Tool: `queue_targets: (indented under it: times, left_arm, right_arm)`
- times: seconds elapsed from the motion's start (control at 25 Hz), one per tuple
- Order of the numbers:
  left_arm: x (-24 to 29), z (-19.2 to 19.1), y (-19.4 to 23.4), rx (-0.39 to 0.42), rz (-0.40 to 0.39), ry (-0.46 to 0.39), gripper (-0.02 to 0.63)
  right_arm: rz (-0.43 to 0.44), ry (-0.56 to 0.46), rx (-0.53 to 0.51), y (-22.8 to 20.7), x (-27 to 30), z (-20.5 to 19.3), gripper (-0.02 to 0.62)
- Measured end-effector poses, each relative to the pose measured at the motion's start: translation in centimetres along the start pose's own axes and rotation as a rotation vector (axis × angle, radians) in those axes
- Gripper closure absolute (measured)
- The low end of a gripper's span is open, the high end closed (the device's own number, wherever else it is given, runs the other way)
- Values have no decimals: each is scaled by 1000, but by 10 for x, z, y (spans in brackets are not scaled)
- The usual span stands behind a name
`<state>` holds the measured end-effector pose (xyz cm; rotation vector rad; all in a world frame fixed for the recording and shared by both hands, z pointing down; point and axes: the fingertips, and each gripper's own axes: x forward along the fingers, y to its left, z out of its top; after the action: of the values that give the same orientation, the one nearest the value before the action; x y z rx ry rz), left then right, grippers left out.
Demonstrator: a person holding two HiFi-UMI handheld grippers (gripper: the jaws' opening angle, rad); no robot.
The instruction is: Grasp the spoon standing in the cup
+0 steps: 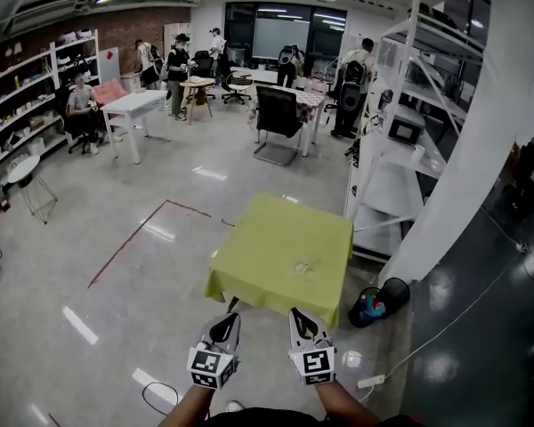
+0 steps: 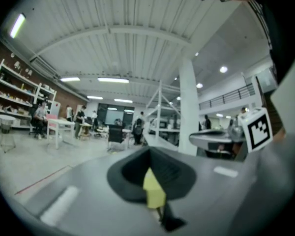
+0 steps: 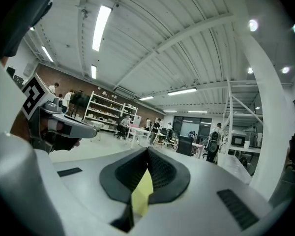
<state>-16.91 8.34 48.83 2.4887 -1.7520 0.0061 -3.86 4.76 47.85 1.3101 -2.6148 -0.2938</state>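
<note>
The cup [image 1: 303,263] is just a tiny pale smudge on the yellow-green tabletop [image 1: 249,256], can't pick the spoon out. The left hand-held gripper [image 1: 222,326] and right hand-held gripper [image 1: 301,323] are both closed, empty, near its front edge.

Yellow-green table [image 1: 249,269], small pale object [image 1: 303,263] near its middle

A table draped in yellow-green cloth [image 1: 285,254] was seen on a glossy grey floor [image 1: 98,301]. White shelving [image 1: 387,181] was set to the table's right, with a dark bin [image 1: 393,292] by its near right corner. A red line [image 1: 125,243] was marked to its left. A black chair [image 1: 278,114] was placed beyond it.
</note>
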Motion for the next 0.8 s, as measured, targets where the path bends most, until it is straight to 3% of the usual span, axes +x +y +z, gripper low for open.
queue_targets:
  times: [0.12,0.32,0.52,0.8]
  left_arm:
    - [2,-3,10,-2,-17,-1,600]
    - [7,-11,23,36,-49,12,600]
    - [7,3,24,28,-56,-29,600]
    - [20,2,18,25,-67,-25,600]
  right_arm:
    - [-9,7,4,7,9,0,588]
    - [16,29,128,21,13,-5,588]
    - [10,43,128,26,12,-7,588]
    - [2,45,160,10,18,-13,588]
